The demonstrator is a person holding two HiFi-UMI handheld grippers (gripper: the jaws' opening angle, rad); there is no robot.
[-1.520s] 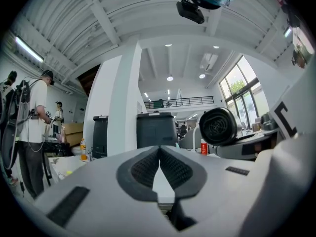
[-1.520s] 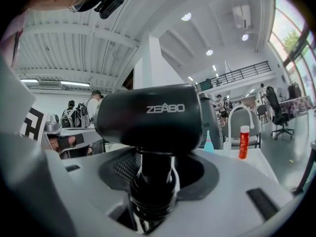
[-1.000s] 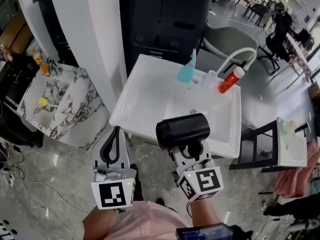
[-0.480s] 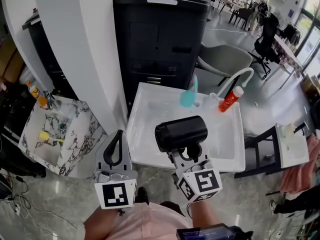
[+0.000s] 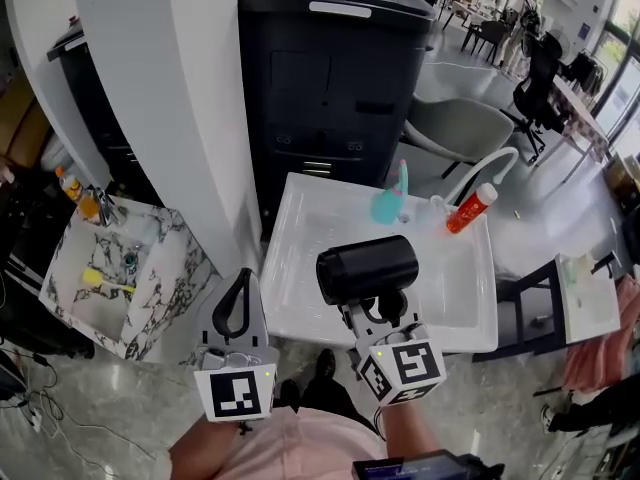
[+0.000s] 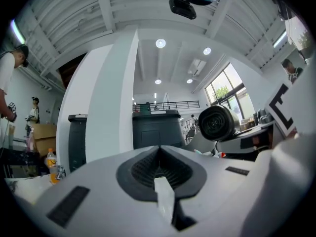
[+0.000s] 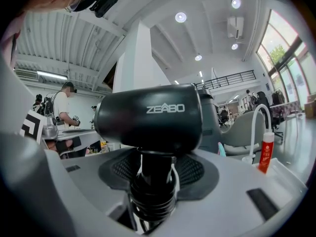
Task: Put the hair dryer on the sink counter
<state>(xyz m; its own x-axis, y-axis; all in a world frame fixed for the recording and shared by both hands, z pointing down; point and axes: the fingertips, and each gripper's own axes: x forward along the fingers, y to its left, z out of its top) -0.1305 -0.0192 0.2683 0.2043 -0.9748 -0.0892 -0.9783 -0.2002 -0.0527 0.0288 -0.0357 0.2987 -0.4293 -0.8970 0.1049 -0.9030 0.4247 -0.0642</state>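
A black hair dryer (image 5: 367,267) is held upright by its handle in my right gripper (image 5: 386,306), its barrel lying crosswise over the front part of the white sink counter (image 5: 300,218). In the right gripper view the dryer (image 7: 150,115) fills the middle and the jaws of that gripper (image 7: 157,169) are shut on its ribbed handle. My left gripper (image 5: 243,278) hangs shut and empty off the sink's front left corner. In the left gripper view its jaws (image 6: 159,149) meet, and the dryer (image 6: 216,123) shows to the right.
On the sink's far rim stand a teal brush (image 5: 390,201), a white curved faucet (image 5: 482,171) and a red tube (image 5: 468,208). A black cabinet (image 5: 330,78) is behind it, a white pillar (image 5: 170,98) and a marble basin (image 5: 120,278) to the left, a stool with a white tray (image 5: 585,298) to the right.
The head view has tilted up, showing more of the cabinet. Both grippers keep their places in it, the dryer still held over the sink's front.
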